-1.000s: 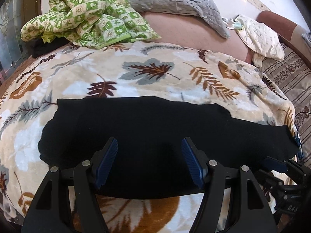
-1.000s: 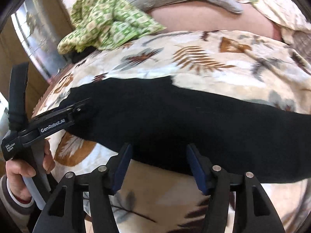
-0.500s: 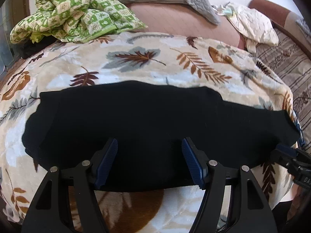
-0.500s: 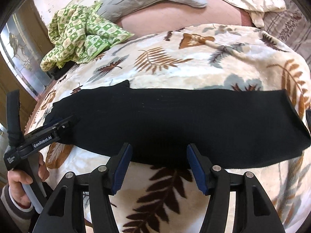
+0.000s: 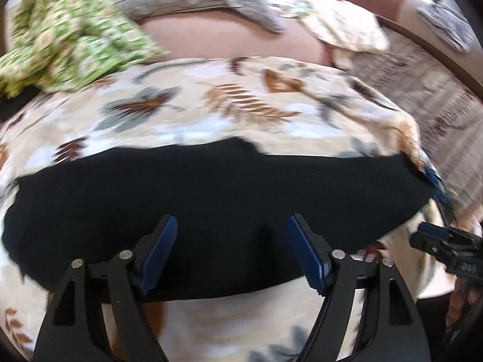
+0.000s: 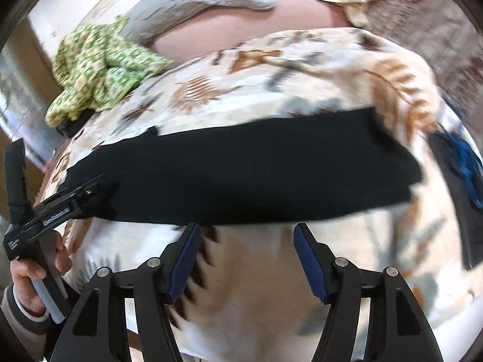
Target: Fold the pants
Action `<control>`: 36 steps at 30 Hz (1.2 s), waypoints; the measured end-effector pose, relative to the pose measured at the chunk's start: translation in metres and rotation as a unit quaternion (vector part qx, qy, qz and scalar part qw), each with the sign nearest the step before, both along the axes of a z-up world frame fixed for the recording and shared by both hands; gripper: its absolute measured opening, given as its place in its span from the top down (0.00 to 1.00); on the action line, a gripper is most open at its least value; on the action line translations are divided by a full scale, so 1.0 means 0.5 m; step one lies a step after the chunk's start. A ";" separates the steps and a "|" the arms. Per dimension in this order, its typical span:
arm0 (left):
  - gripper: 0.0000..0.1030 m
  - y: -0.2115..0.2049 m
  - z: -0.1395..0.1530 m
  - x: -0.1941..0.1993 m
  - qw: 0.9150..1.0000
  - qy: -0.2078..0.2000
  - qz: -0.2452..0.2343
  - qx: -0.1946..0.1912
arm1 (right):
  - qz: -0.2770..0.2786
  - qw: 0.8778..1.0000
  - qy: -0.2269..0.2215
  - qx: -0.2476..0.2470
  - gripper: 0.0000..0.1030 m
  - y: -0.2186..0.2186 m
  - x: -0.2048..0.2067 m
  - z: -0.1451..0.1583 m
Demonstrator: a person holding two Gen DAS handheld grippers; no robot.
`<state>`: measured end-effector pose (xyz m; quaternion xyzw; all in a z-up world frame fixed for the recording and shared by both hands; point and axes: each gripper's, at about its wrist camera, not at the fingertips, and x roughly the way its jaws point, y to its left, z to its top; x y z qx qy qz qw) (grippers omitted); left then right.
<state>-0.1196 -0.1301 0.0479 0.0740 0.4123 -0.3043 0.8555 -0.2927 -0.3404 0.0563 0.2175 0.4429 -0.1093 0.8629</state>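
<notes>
Left hand-held gripper point(image 5: 231, 252) hovers wide open over the near edge of the black pants point(image 5: 211, 190); right hand-held gripper point(image 6: 246, 258) gapes empty just short of them; pants lie flat across a leaf-print blanket point(image 6: 271, 286) on the bed; soft, limp, light; best pinched at an end hem.

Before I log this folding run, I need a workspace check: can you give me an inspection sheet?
Surface: leaf-print blanket covering the bed.
Job's things: black pants lie flat in a long strip across the blanket.
Clutter: green checked cloth, grey pillow, cream cloth at the far side.
Grippers: left gripper open over the pants; right gripper open, just short of the pants' near edge.
Cables: nothing seen.
Surroundings: striped bedding to the right; frames blurred.
</notes>
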 end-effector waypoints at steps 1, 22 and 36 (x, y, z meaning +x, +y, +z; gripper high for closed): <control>0.21 -0.016 0.004 -0.003 1.000 0.006 -0.020 -0.005 | -0.012 1.000 0.000 0.005 0.36 -0.015 -0.013 -0.004; 0.18 -0.500 0.011 0.008 0.936 0.084 -0.341 0.005 | -0.075 0.984 -0.139 0.085 0.28 -0.123 -0.058 -0.062; 0.53 -0.617 -0.059 -0.037 0.906 0.098 -0.412 0.015 | -0.114 0.979 -0.156 0.065 0.71 -0.162 -0.033 -0.078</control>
